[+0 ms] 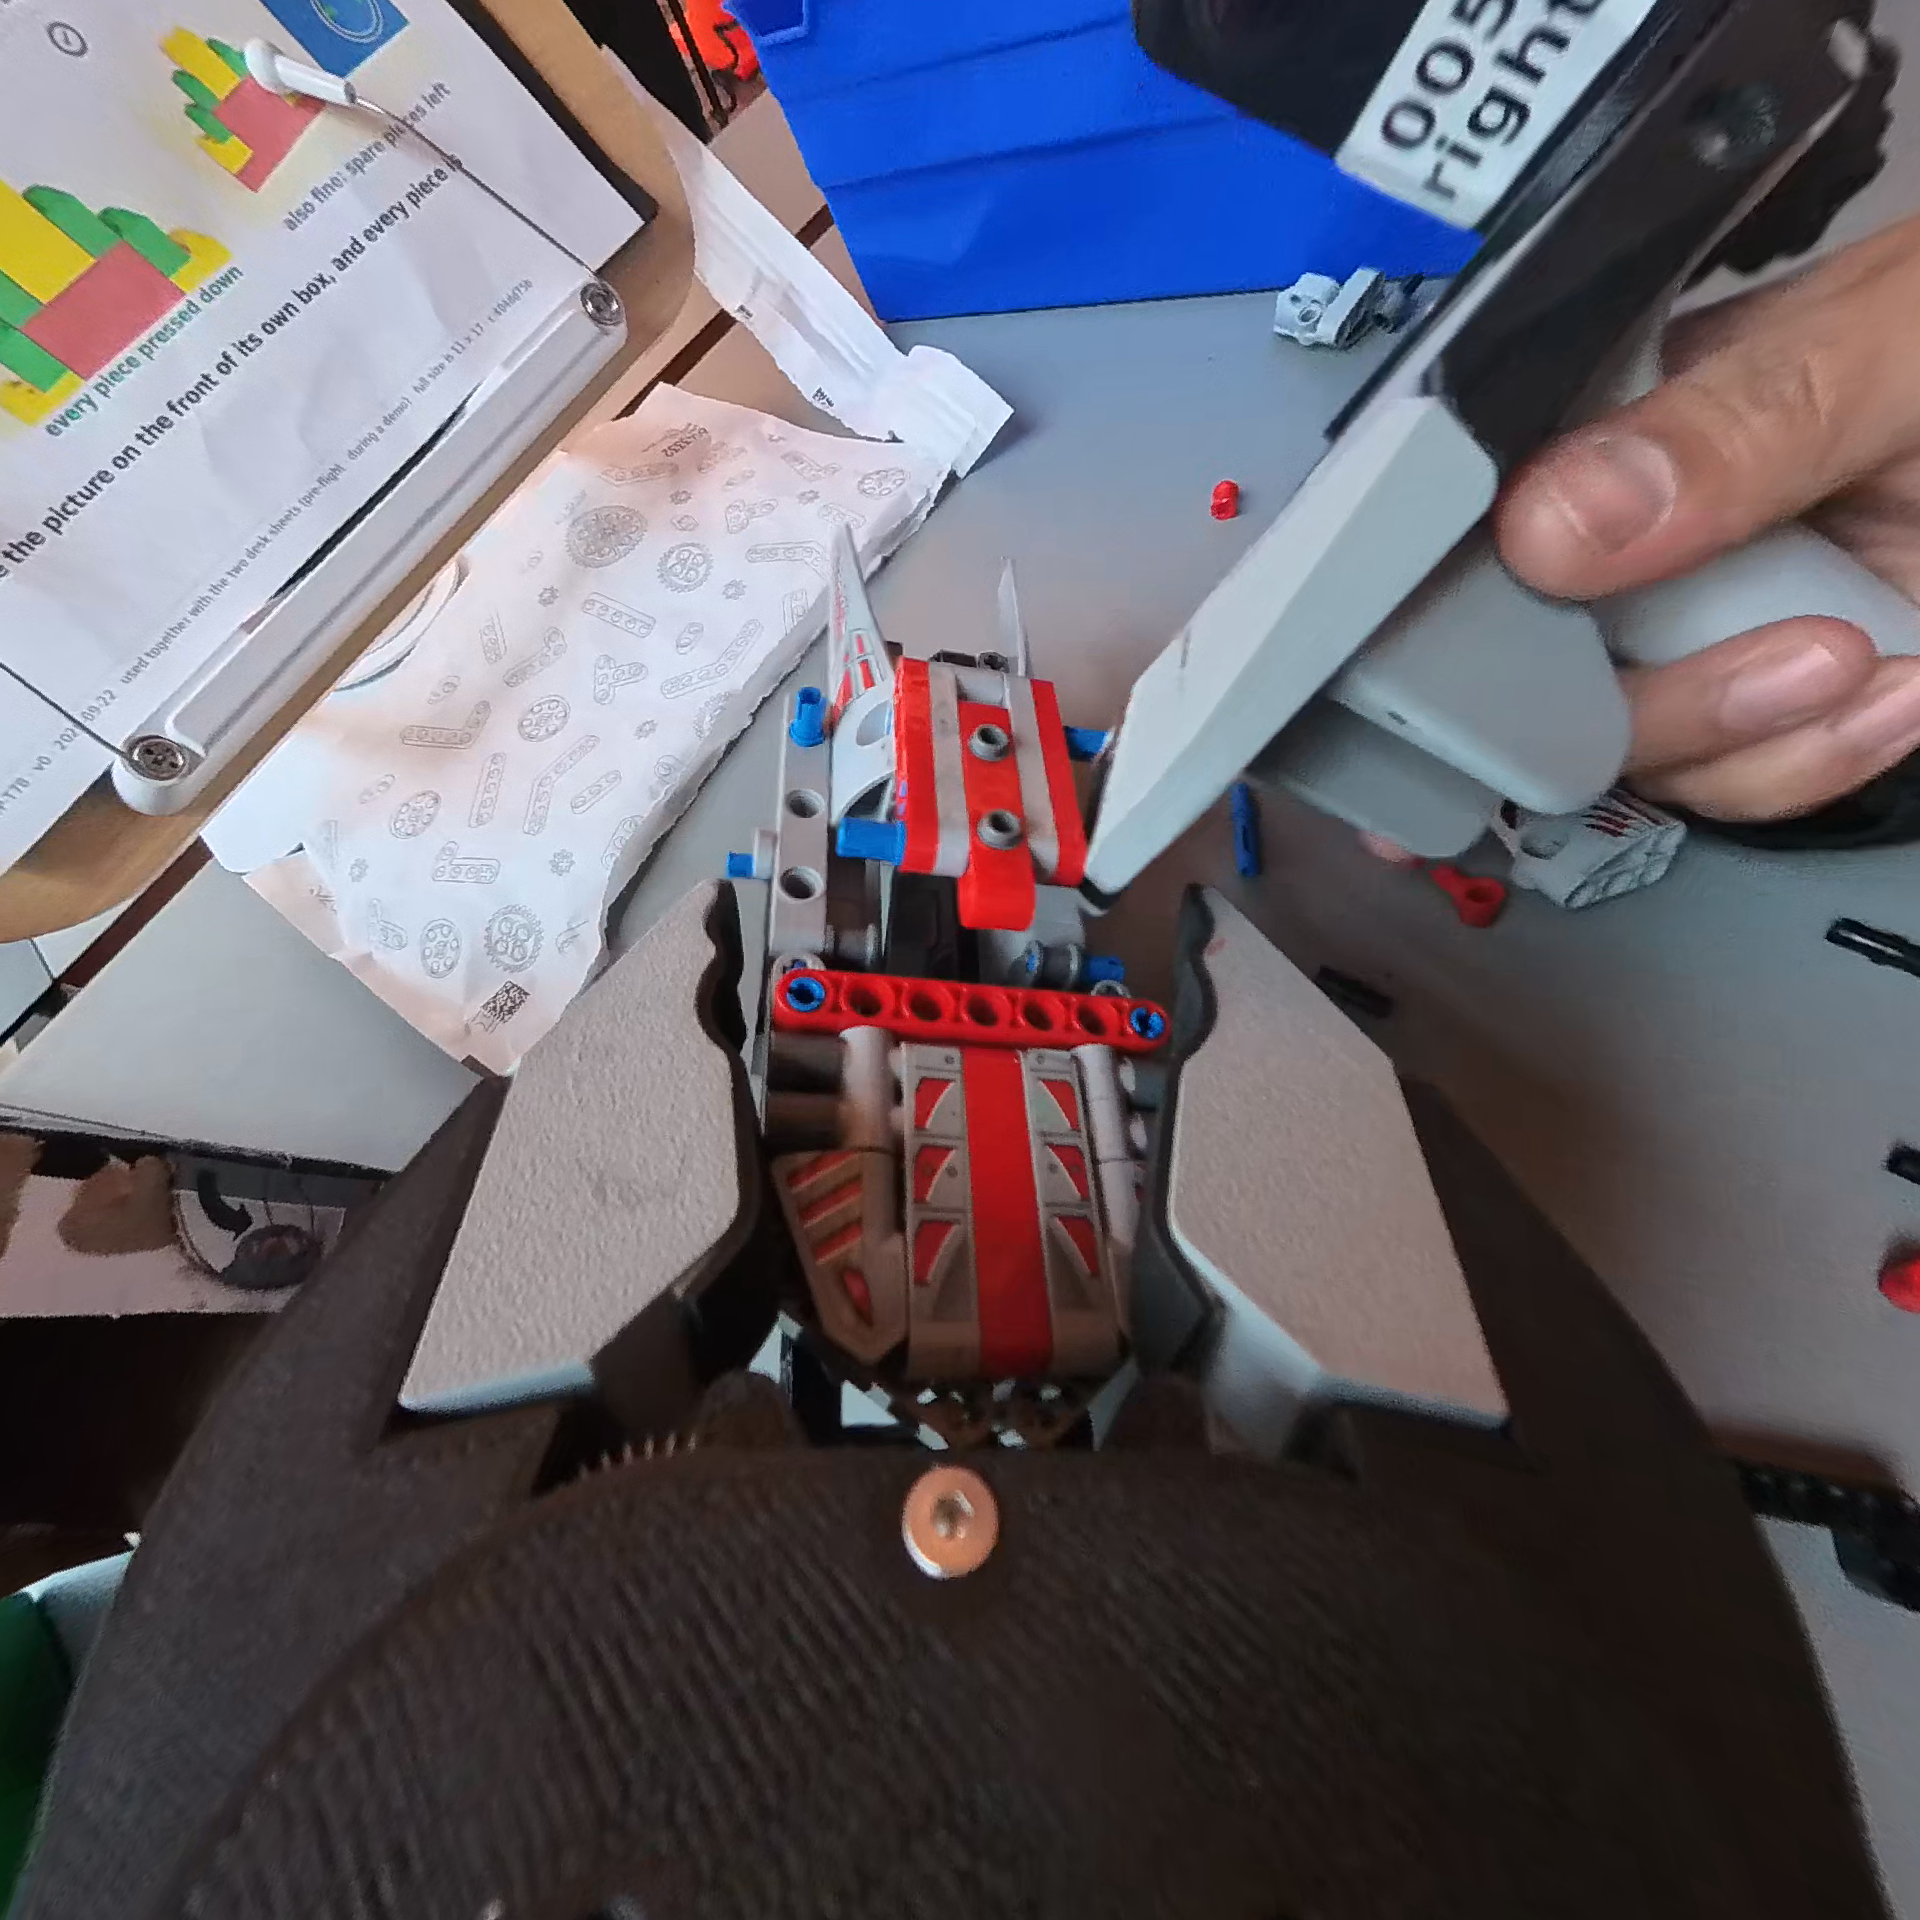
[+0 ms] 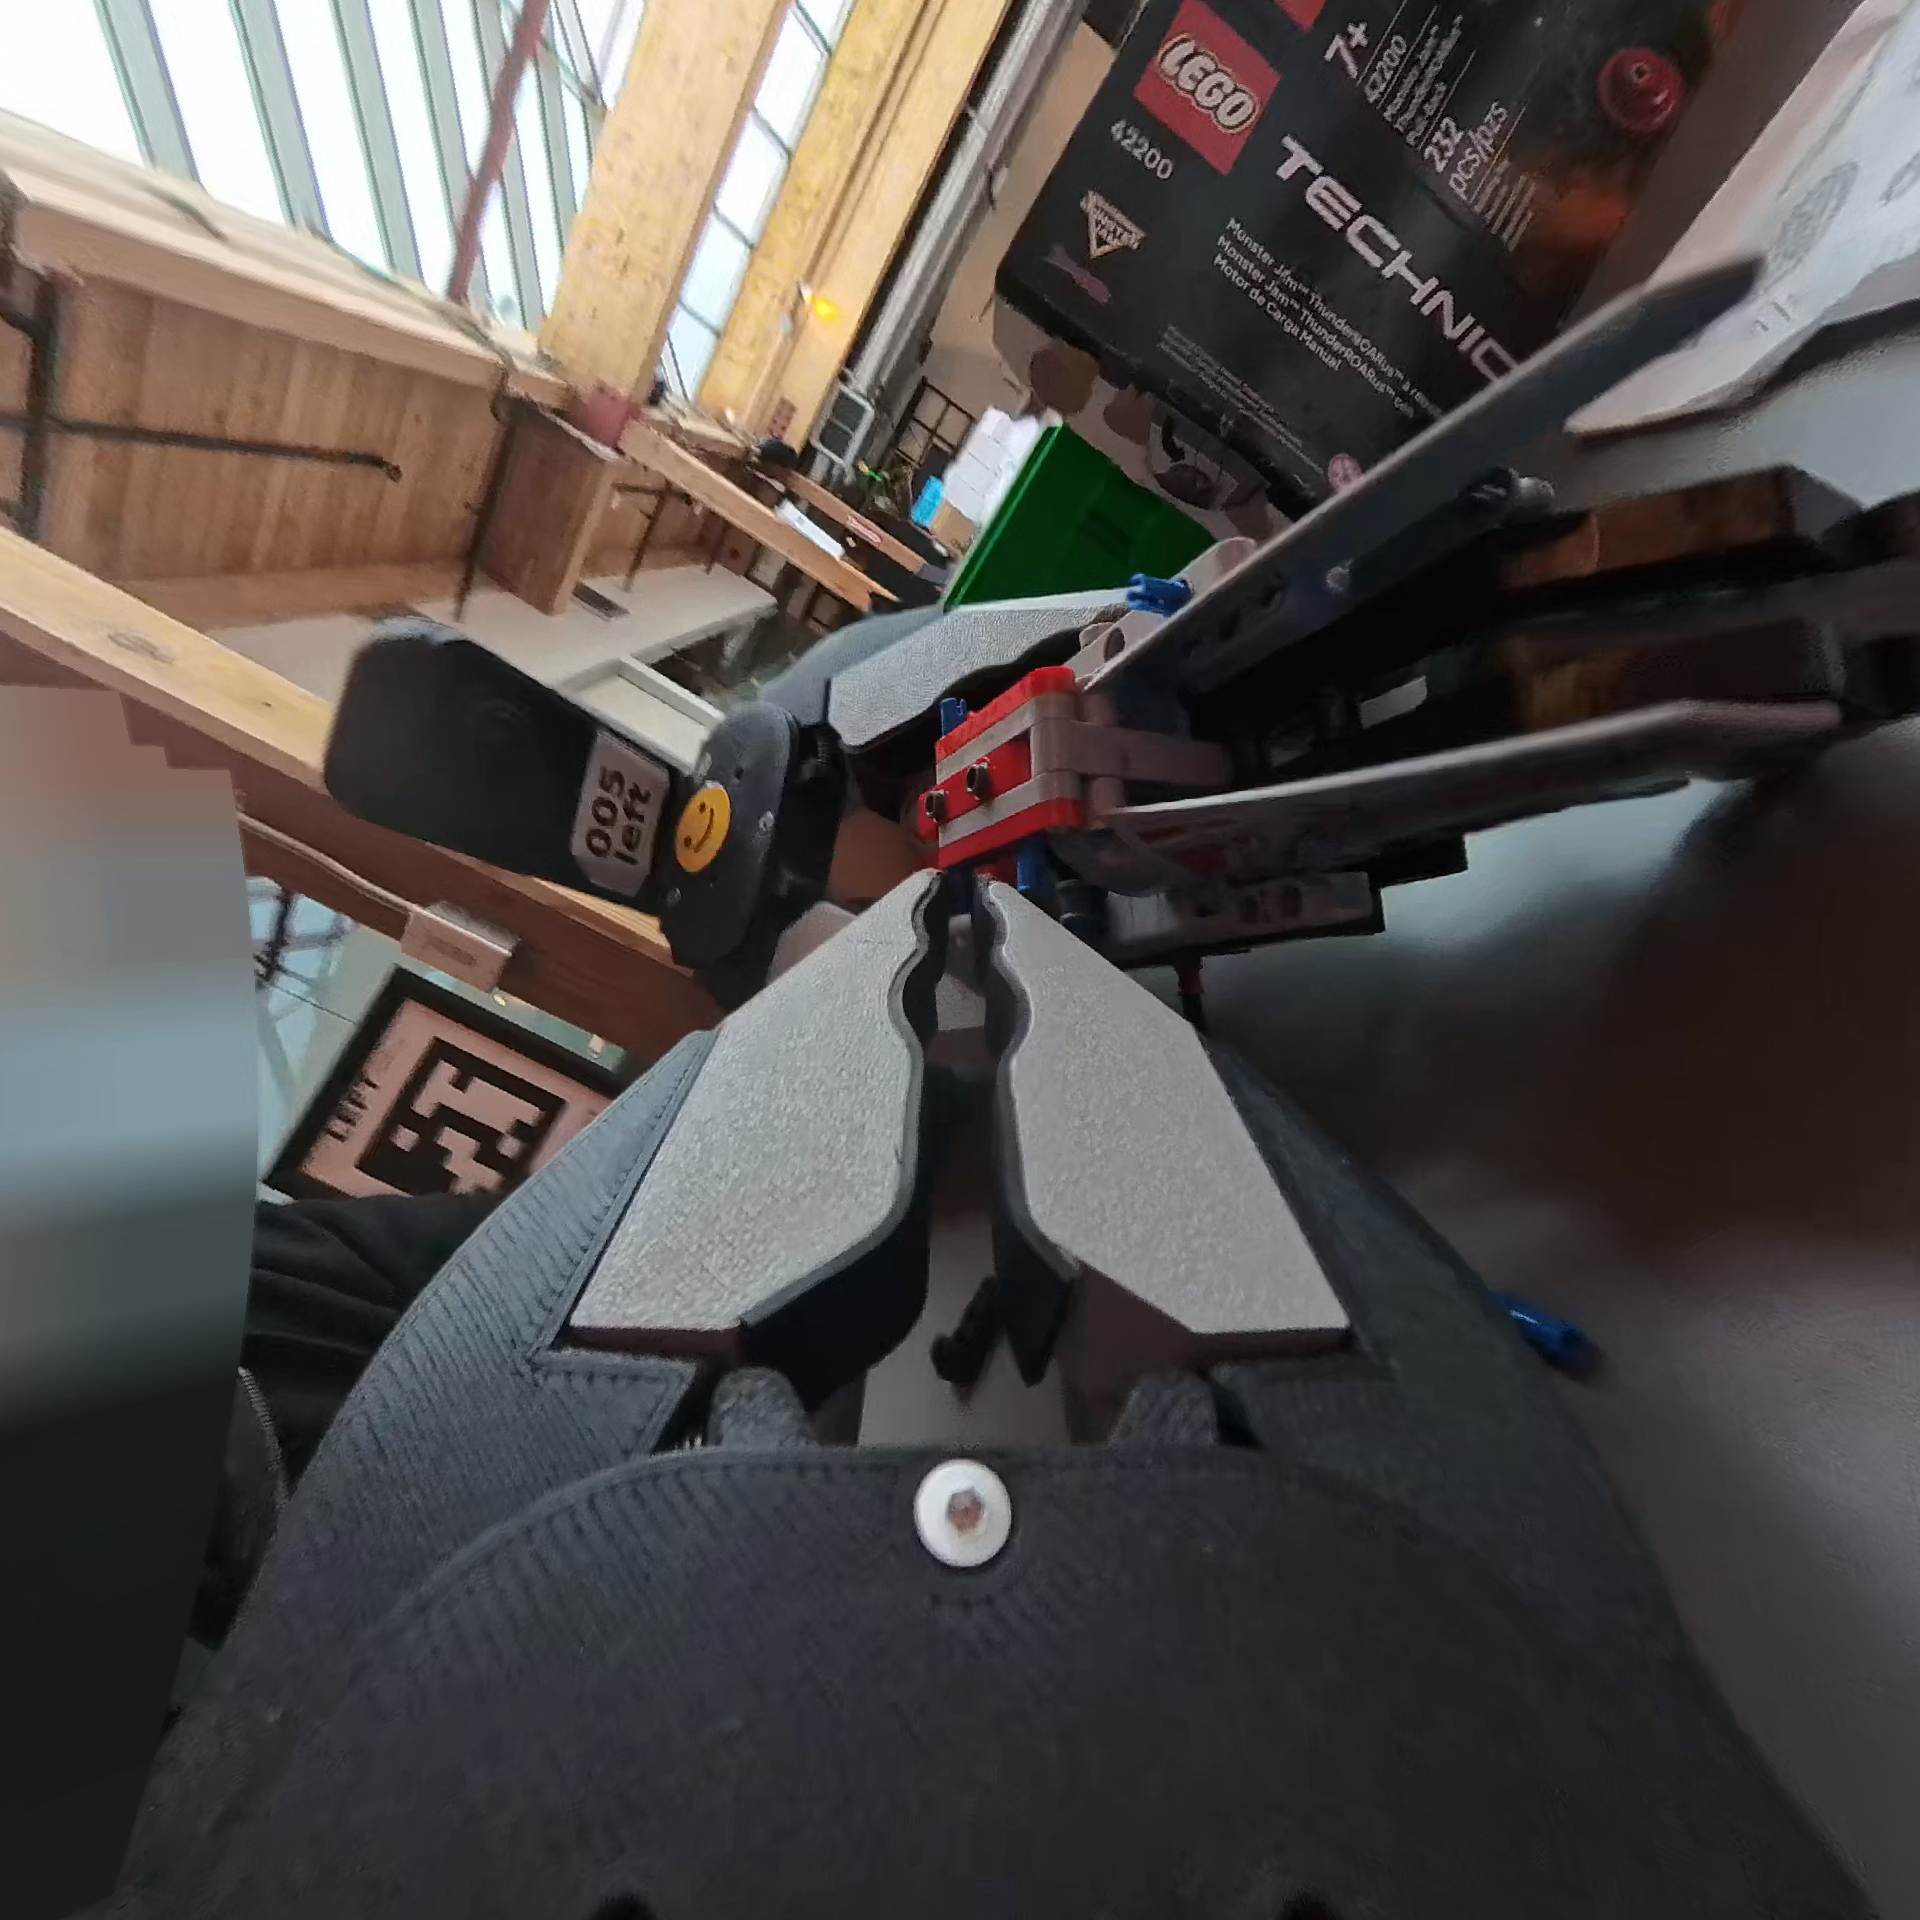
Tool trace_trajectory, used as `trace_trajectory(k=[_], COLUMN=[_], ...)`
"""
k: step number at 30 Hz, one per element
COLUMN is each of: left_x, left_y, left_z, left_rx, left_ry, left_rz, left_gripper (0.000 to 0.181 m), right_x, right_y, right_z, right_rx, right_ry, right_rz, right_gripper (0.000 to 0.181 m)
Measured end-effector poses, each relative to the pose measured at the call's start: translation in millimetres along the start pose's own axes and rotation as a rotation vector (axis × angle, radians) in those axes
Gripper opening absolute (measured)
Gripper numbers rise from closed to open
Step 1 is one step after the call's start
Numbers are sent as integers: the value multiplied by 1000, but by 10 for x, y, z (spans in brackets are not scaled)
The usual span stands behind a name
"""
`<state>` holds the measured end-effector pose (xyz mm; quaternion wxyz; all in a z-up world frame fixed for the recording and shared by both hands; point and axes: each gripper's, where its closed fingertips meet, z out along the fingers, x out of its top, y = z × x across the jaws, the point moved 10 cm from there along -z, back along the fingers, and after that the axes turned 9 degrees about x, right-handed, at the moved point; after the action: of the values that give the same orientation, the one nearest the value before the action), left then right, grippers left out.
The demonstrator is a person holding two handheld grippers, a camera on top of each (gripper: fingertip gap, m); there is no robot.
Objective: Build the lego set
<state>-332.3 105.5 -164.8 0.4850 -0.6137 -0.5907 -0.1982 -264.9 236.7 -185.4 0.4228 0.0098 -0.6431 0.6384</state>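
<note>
Lego truck body (image 1: 966,1122) pinched in my left tongs (image 1: 961,1029); right tongs (image 2: 961,883) nearly closed on blue pin at its side, I think. Next: push pin in straight.

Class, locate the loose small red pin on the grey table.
In the left wrist view, the small red pin lies alone upper right of centre, between the white paper bag and the right gripper.

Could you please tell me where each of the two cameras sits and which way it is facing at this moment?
Left wrist view: sits on the left gripper, looking down at the grey table; its jaws clamp the red-and-grey lego model. The person's hand holds the right gripper alongside.
Right wrist view: sits on the right gripper, looking sideways and low; nearly closed jaws meet the model.
Shared: the model and both grippers.
</note>
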Motion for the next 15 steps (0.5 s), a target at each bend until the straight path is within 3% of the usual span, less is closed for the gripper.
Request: trace_trajectory(k=[6, 15], left_x=[-62, -42], left_y=[-105, -78], left_z=[-8, -7], left_rx=[-148, -134], left_ry=[-26, -52], left_rz=[-141, -108], left_gripper=[82, 82], right_x=[32, 46], right_y=[-68, -116], right_z=[21, -3], right_rx=[-55, -107], right_ry=[-158, -249], right_rz=[-122, -195], right_gripper=[1, 1])
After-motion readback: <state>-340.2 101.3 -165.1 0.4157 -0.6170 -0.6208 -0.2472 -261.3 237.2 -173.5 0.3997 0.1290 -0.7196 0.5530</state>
